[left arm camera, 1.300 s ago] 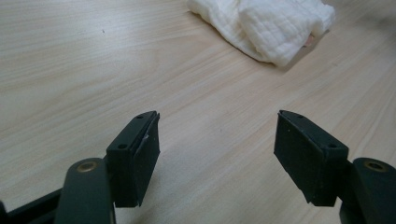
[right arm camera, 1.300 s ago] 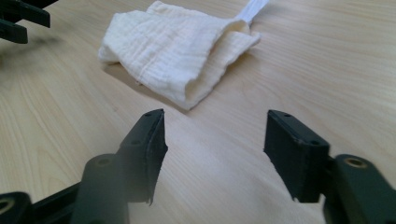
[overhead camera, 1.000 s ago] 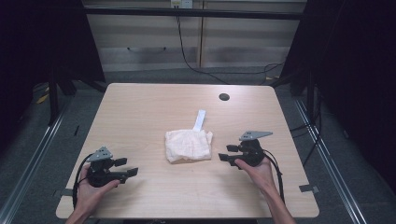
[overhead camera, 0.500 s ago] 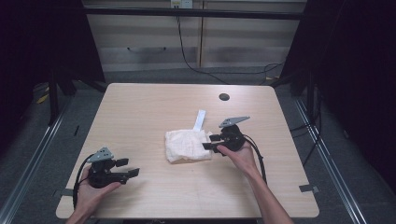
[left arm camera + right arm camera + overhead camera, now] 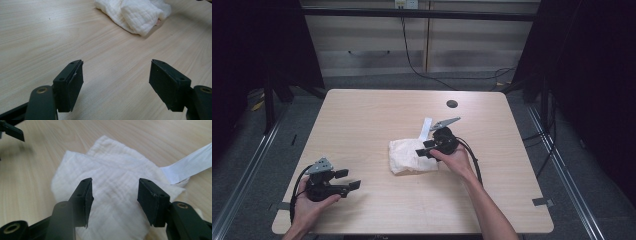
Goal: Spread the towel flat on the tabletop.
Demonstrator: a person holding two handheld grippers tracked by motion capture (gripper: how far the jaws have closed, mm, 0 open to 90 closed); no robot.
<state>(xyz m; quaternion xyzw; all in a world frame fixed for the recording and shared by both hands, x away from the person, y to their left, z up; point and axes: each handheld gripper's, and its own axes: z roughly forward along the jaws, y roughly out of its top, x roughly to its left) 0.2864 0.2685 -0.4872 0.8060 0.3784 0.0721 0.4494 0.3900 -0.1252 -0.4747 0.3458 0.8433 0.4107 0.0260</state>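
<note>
On the wooden table [image 5: 362, 120], a paper strip [image 5: 426, 128] touches the white cloth [image 5: 407, 156].

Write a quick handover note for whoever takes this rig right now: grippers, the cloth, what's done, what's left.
Left hand-held gripper: open, empty, near the table's front left corner, apart from the cloth.
Right hand-held gripper: open, poised over the cloth, jaws either side of a fold; its jaws have just been opening a little, nothing gripped.
Cloth: white, crumpled, mid-table. A white paper strip lies at its far edge.
Done: right gripper brought to the cloth.
Left: grip the cloth, probably bring the left gripper in too.
</note>
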